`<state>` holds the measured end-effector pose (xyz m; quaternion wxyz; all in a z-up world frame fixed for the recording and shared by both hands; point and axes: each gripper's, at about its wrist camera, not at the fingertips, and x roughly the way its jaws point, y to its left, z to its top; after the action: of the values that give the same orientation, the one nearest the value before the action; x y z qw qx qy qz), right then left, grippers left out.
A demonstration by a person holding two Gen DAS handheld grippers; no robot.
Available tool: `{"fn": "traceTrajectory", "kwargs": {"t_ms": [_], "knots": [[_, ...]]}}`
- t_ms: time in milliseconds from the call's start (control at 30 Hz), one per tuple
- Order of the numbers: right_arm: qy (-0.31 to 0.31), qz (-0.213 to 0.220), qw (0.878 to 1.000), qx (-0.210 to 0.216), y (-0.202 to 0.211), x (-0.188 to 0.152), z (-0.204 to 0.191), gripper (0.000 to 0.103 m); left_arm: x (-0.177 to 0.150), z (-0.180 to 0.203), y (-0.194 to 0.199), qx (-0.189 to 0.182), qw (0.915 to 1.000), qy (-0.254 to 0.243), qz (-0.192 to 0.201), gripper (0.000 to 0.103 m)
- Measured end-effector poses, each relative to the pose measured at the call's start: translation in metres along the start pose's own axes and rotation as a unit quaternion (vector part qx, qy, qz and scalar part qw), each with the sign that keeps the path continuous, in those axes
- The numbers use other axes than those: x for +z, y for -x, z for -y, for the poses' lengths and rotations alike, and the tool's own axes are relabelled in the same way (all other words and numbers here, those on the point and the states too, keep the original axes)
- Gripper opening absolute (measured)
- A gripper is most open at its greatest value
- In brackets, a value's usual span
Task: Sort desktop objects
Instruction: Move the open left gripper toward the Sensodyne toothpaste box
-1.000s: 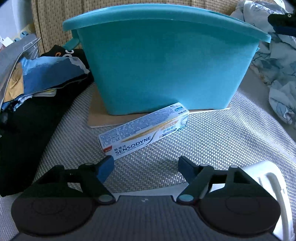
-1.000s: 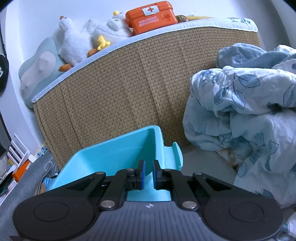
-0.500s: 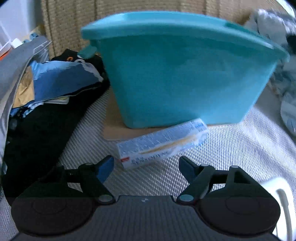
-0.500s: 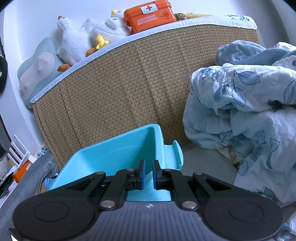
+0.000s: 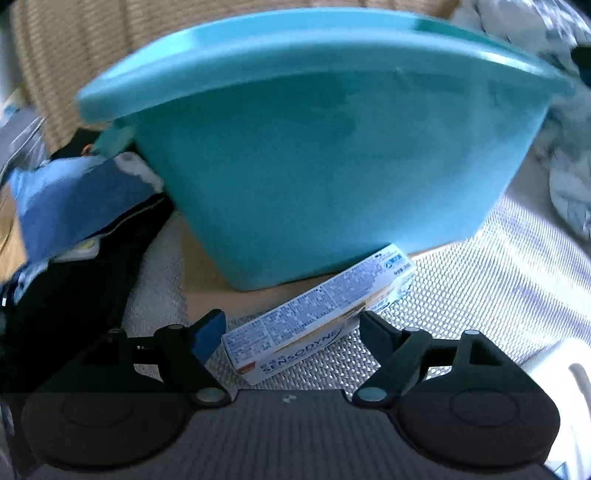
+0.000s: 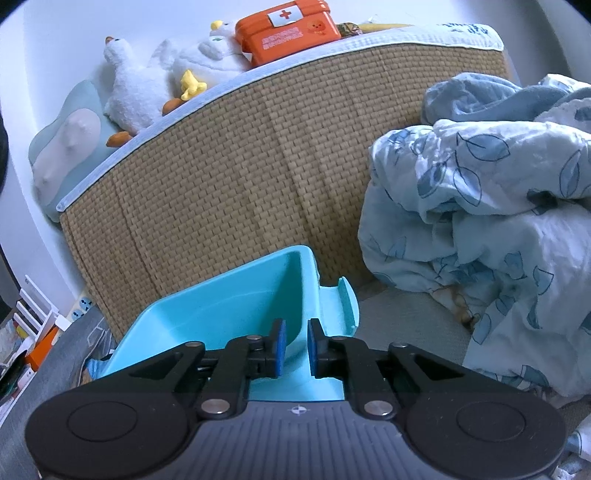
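Observation:
A white Sensodyne toothpaste box (image 5: 317, 314) lies at an angle on the woven mat, against the foot of a large teal plastic basin (image 5: 325, 147). My left gripper (image 5: 291, 332) is open, with its near end of the box between the two fingers. My right gripper (image 6: 294, 349) is held above the basin's right end (image 6: 258, 306), its jaws nearly closed with a narrow gap and nothing between them.
Dark and blue clothes (image 5: 74, 221) are piled left of the basin. A white plastic object (image 5: 561, 369) sits at lower right. A woven headboard (image 6: 258, 166) stands behind, with plush toys and an orange first-aid box (image 6: 288, 29) on top. A crumpled quilt (image 6: 480, 221) lies right.
My left gripper has moved forward, so the toothpaste box now lies between its open fingers. My right gripper has stayed nearly still above the basin, its jaws parted slightly.

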<state>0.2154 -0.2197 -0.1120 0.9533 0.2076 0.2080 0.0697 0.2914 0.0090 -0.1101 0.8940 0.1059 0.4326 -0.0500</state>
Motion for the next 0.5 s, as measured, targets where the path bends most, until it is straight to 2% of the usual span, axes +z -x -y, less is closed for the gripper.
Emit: {"fn": "traceTrajectory", "kwargs": {"t_ms": [333,400,500], "knots": [[-0.004,-0.011,1.0,0.004,-0.0035,-0.0018,-0.0002,0.015,0.0062,0.0058,-0.0061,0.01,0.9992,-0.04,0.002,0.088],[-0.003,-0.012,1.0,0.005,-0.004,-0.0022,-0.0008,0.019,0.0069,0.0065,-0.0063,0.008,0.9991,-0.042,0.001,0.088],[-0.005,-0.014,1.0,0.006,-0.004,-0.0025,-0.0004,0.02,0.0077,0.0096,-0.0055,0.008,0.9985,-0.054,0.002,0.087]]}}
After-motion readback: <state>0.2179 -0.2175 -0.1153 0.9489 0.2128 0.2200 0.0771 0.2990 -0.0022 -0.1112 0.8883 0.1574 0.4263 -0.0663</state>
